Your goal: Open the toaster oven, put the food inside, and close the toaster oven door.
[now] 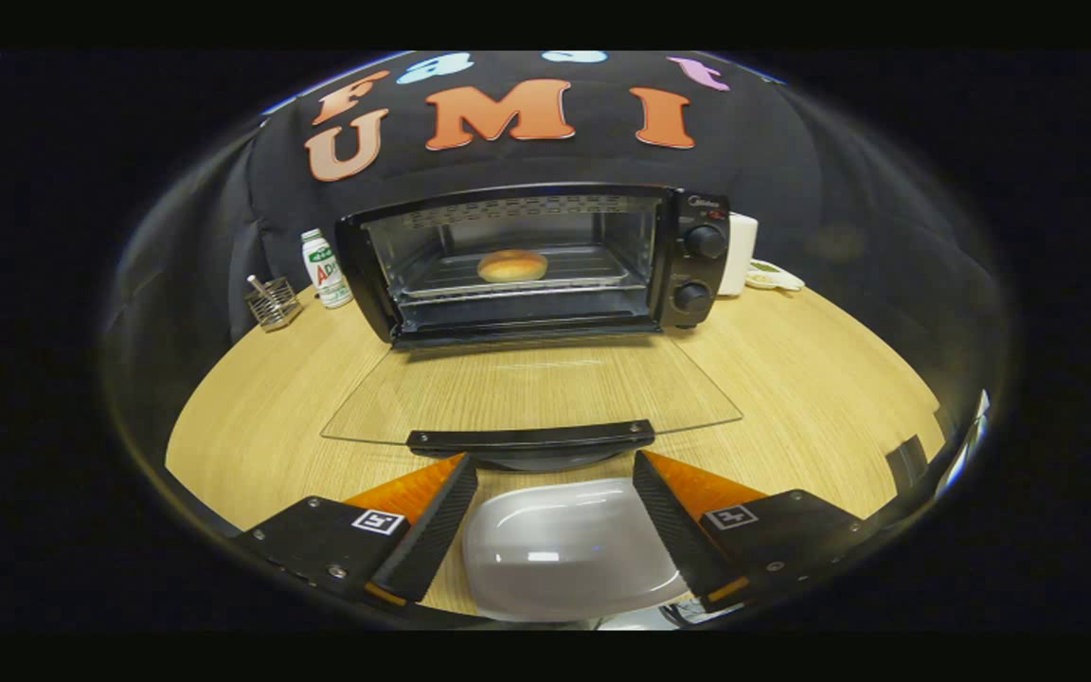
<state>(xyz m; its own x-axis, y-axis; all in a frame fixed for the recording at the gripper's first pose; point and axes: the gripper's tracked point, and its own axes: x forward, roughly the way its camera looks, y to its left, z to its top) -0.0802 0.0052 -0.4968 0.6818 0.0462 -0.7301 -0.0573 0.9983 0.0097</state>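
Pale wood tabletop (pixel 792 398) runs back to a black cloth wall. At the far side of the table stands a black toaster oven (pixel 545 260) with its glass door (pixel 531 393) folded down flat toward the camera, the door's dark handle (pixel 531 439) just ahead of the fingertips. A round golden bun (pixel 512 266) sits on the wire rack inside the oven. Two knobs (pixel 705 242) are stacked on the oven's right panel. Left of the oven stand a small white bottle (pixel 326 269) and a wire holder (pixel 274 303); a white box (pixel 741 252) peeks out behind its right side.

The gripper (pixel 555 469) has its two fingers spread wide, holding nothing. A white plate (pixel 560 549) lies on the table between and below them, with nothing on it.
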